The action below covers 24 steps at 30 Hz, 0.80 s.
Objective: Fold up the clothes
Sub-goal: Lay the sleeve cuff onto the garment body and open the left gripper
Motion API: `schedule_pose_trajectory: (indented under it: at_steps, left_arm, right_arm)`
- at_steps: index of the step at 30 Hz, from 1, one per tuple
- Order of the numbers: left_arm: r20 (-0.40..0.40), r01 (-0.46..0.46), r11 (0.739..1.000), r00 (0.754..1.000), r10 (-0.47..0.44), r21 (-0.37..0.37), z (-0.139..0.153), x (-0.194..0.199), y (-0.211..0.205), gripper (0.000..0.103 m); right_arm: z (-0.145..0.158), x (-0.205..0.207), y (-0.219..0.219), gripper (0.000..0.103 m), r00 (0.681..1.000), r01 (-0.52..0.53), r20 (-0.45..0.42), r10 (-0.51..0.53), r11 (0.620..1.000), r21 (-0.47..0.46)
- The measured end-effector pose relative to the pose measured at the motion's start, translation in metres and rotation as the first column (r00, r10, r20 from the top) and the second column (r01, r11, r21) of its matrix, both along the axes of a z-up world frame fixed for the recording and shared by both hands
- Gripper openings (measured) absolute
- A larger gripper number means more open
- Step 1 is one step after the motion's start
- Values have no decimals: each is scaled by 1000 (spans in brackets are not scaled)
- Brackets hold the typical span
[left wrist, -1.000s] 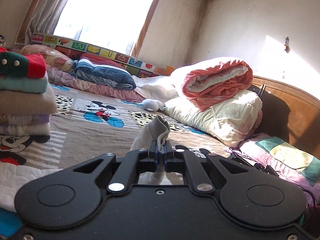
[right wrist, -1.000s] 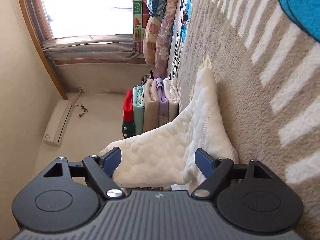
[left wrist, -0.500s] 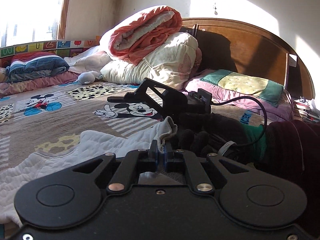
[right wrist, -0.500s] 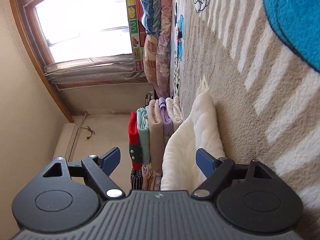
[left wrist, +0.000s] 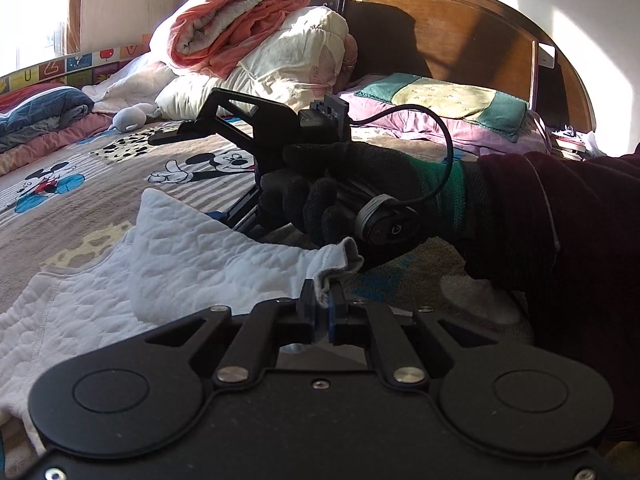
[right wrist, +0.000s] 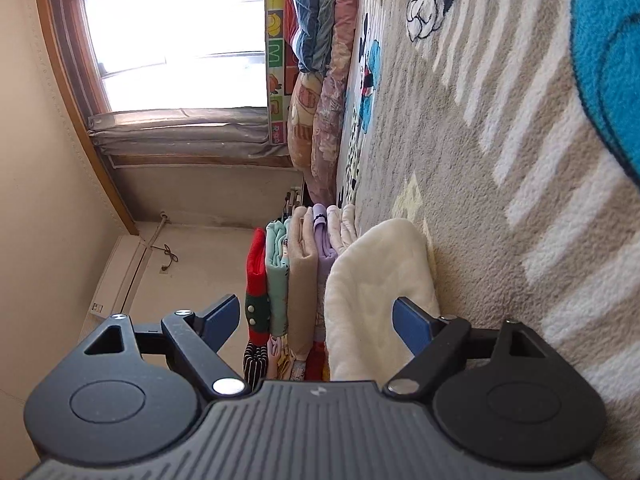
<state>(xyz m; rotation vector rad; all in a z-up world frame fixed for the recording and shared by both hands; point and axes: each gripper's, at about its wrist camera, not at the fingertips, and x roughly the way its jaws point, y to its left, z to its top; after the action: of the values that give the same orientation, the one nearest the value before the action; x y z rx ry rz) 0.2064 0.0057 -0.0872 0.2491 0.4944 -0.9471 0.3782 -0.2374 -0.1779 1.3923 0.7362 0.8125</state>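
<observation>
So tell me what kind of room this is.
Most likely a bedroom: a wooden headboard, rolled quilts piled on a cartoon-print bedspread, and a stack of folded clothes.

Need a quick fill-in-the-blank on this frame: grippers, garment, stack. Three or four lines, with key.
1. The left gripper is ____ on a corner of the white garment.
2. The right gripper is ____, one finger on either side of the garment.
3. The top item of the folded stack is ____ in colour.
4. The garment lies on a blanket printed with ____ Mouse.

Missing words: shut; open; red; Mickey
</observation>
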Motion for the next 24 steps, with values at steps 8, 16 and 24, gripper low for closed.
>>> schedule_pose_trajectory:
  at_steps: [8, 16, 24]
  left_arm:
    - [-25, 29, 999, 999, -28, 23, -7, -2, 9, 3]
    - [-44, 63, 995, 997, -59, 80, -14, -3, -5, 3]
    - [-32, 49, 997, 998, -47, 66, -11, -1, -5, 4]
  right_arm:
    - [10, 9, 0, 83, 998, 26, 56, -21, 995, -96]
    - [22, 8, 6, 78, 991, 69, 125, -38, 965, -254]
    - [43, -5, 0, 79, 973, 139, 220, -65, 930, -340]
